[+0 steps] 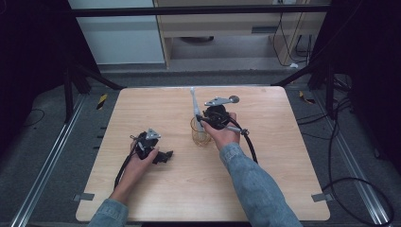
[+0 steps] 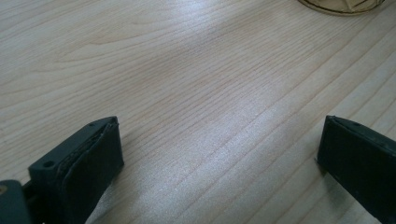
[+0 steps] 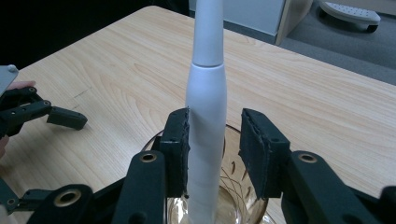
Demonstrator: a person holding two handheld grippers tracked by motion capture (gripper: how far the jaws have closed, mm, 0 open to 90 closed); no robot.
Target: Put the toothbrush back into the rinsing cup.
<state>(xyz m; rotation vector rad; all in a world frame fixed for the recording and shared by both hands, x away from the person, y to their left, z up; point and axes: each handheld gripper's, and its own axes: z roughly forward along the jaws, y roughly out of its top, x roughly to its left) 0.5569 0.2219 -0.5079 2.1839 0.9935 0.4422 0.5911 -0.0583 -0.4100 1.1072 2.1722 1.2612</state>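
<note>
Pale wood grain covers the desk (image 1: 156,189), which stands on a grey floor with dark frames to either side. Near its middle stands a clear amber glass cup (image 1: 200,134) with a white electric toothbrush (image 3: 206,121) upright inside it, the handle rising well above the rim.

The right tool (image 3: 212,149) straddles that handle just above the cup. Its jaws stand narrow: one pad touches the handle, while a slim gap shows at the other, so the hold looks loose at best. The left tool (image 1: 158,153) lies low on the desk to the left, well apart from the cup, jaws wide with nothing between them.

My worry is the tall, top-heavy handle. A sideways nudge from the touching pad could tip the toothbrush against the rim, or drag the light cup over with it.

The right gripper view reveals the gap at the pad, which the high view cannot resolve; the high view gives the spacing between both hands.
</note>
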